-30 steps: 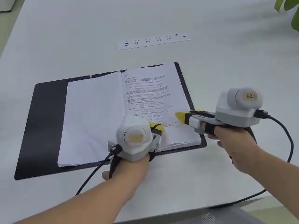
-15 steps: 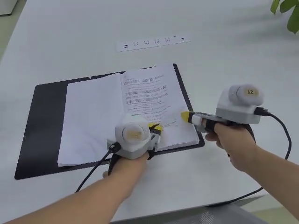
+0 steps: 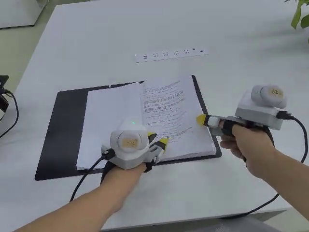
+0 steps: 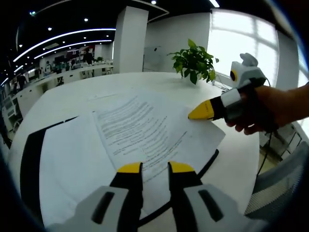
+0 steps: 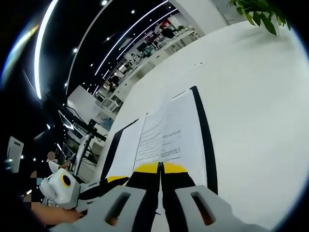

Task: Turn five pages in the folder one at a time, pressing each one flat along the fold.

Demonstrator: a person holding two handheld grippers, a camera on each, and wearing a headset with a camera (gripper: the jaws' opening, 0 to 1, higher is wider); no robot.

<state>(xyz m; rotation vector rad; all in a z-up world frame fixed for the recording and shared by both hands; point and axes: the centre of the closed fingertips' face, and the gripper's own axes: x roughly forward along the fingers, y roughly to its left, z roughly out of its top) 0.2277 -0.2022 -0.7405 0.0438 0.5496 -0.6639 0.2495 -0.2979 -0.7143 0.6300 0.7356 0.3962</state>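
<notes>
A black folder [image 3: 63, 137] is seen lying open and flat on a white table [image 3: 96, 38], near the person's edge of it, with a blank page [image 3: 111, 121] spread to the left of the fold and a printed page [image 3: 169, 113] to the right. The left gripper [image 3: 158, 139] is held low over the bottom of the pages, close to the fold. Its jaws are a little apart, with nothing between them, and the printed page can be seen through the gap in the left gripper view. In the head view the lower end of the fold is hidden by this gripper's white body. The right gripper [image 3: 200, 119] is held at the outer right edge of the printed page with its jaws pressed together. Whether a sheet is caught between them cannot be told, since the near edge of the page is covered by the jaws in the right gripper view. A white power strip [image 3: 170, 53] is laid on the table beyond the folder, well apart from it. A leafy plant [image 3: 301, 17] is seen at the far right corner, and a dark cable [image 3: 12, 113] at the left edge. A black cord [image 3: 89, 176] is trailed from the left gripper back across the table.
</notes>
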